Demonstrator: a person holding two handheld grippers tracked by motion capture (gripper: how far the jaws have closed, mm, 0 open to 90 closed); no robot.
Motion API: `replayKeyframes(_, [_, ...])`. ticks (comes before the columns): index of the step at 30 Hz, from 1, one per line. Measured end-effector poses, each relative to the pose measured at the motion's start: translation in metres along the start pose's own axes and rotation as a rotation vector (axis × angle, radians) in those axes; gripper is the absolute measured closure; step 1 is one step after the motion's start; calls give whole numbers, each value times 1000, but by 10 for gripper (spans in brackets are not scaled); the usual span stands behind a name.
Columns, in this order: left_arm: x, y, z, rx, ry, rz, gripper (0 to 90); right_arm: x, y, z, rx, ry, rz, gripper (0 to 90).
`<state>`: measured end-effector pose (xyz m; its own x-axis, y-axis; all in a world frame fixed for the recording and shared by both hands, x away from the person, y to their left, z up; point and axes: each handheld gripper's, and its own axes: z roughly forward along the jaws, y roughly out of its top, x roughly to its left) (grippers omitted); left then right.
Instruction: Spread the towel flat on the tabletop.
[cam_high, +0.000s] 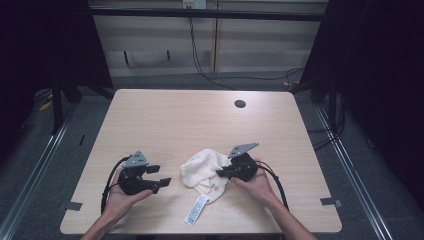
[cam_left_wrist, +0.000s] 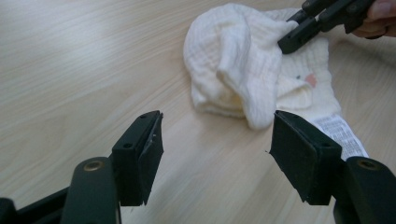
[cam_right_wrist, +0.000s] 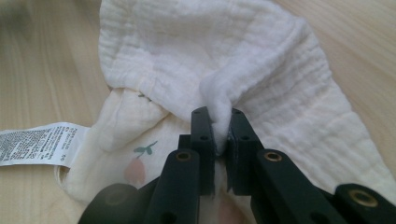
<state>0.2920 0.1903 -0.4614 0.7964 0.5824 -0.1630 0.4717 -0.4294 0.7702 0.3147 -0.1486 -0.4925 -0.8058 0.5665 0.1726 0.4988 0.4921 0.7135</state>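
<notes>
A crumpled cream muslin cloth (cam_high: 202, 170) with a small fruit print and a long white care label (cam_high: 196, 210) lies near the table's front middle. My right gripper (cam_high: 221, 173) is shut on a pinched fold of the cloth (cam_right_wrist: 205, 70); in the right gripper view the fabric bulges up between the two black pads (cam_right_wrist: 201, 135). My left gripper (cam_high: 161, 176) stands open left of the cloth, jaws wide apart. In the left gripper view the cloth (cam_left_wrist: 243, 60) lies beyond its fingertips (cam_left_wrist: 140, 154), apart from them, with the right gripper (cam_left_wrist: 303, 32) at the cloth's far edge.
The light wooden table (cam_high: 200, 120) has a round cable hole (cam_high: 240, 104) at its back right. Black cables trail from both grippers toward the front edge. Dark frame posts stand at both sides, with grey floor around the table.
</notes>
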Motion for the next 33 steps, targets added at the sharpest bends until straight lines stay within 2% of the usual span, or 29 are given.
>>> replayKeyframes(4, [-5, 9, 15, 11, -26, 24, 359, 9, -1, -3, -1, 22, -13, 824])
replayKeyframes(7, [-8, 12, 23, 30, -58, 43, 425, 18, -2, -4, -9, 35, -34, 799])
replayKeyframes(10, [-10, 10, 29, 54, -79, 67, 590, 26, 0, -7, -44, 56, -39, 733])
replayKeyframes(11, [-11, 9, 30, 55, -67, 78, 653, 28, 1, -8, -49, 50, -38, 716])
replayKeyframes(12, [-11, 9, 31, 47, -73, 74, 716, 29, 2, -8, -47, 50, -38, 690])
replayKeyframes(13, [-9, 9, 30, 48, -98, 53, 768, 29, 2, -9, -48, 54, -37, 650])
replayKeyframes(14, [-9, 9, 30, 48, -98, 53, 803, 29, 2, -9, -48, 54, -37, 650])
replayKeyframes(15, [-8, 8, 30, 46, -88, 53, 803, 28, 3, -10, -50, 66, -30, 599])
replayKeyframes(16, [-6, 7, 28, 51, -90, 42, 852, 27, 3, -15, -53, 66, -23, 532])
replayKeyframes(18, [-2, 7, 27, 41, -93, 34, 858, 25, 4, -24, -64, 55, -27, 500])
replayKeyframes(21, [1, 9, 25, 37, -93, 22, 859, 16, 1, -42, -99, 25, -1, 508])
replayKeyframes(23, [3, 9, 24, 30, -83, 14, 860, 9, -5, -52, -95, 8, 9, 523])
replayKeyframes(24, [4, 9, 23, 36, -76, 18, 859, 6, -9, -56, -91, -15, 3, 527])
replayKeyframes(26, [6, 7, 21, 38, -72, -3, 855, 0, -18, -66, -87, -60, 11, 535])
replayKeyframes(28, [9, 2, 19, 37, -70, -18, 852, -8, -29, -75, -94, -84, 31, 555])
replayKeyframes(29, [9, 1, 19, 40, -70, -18, 851, -11, -34, -78, -102, -87, 46, 582])
replayKeyframes(31, [10, -1, 20, 47, -85, -17, 848, -15, -40, -81, -116, -88, 45, 620])
replayKeyframes(33, [9, -1, 20, 53, -100, -7, 847, -17, -43, -79, -96, -83, 39, 642])
